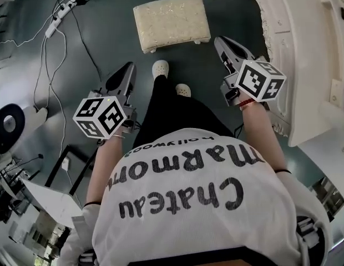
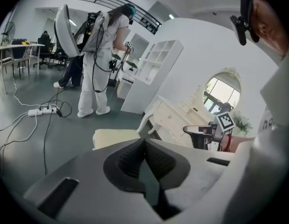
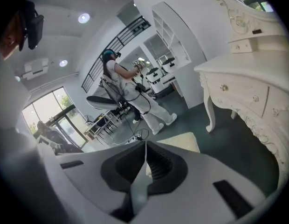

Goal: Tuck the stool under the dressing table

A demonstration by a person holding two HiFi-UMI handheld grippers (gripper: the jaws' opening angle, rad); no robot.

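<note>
The cream cushioned stool (image 1: 171, 21) stands on the dark floor ahead of me, out in the open to the left of the white carved dressing table (image 1: 305, 49). My left gripper (image 1: 125, 73) hangs shut and empty, short of the stool's near left corner. My right gripper (image 1: 223, 42) is shut too, holds nothing, and hovers beside the stool's right end, close to the table's front. The stool (image 2: 114, 136) shows just past the left gripper (image 2: 144, 143) in the left gripper view, with the dressing table (image 2: 177, 118) behind it. The right gripper view shows the stool (image 3: 182, 141) beyond the closed right gripper (image 3: 145, 146).
A power strip with trailing cables (image 1: 61, 10) lies on the floor at far left. A round black base (image 1: 8, 126) sits at the left edge. My white shoes (image 1: 160, 69) stand just behind the stool. Another person in white (image 2: 100, 64) stands by a white shelf unit (image 2: 149, 73).
</note>
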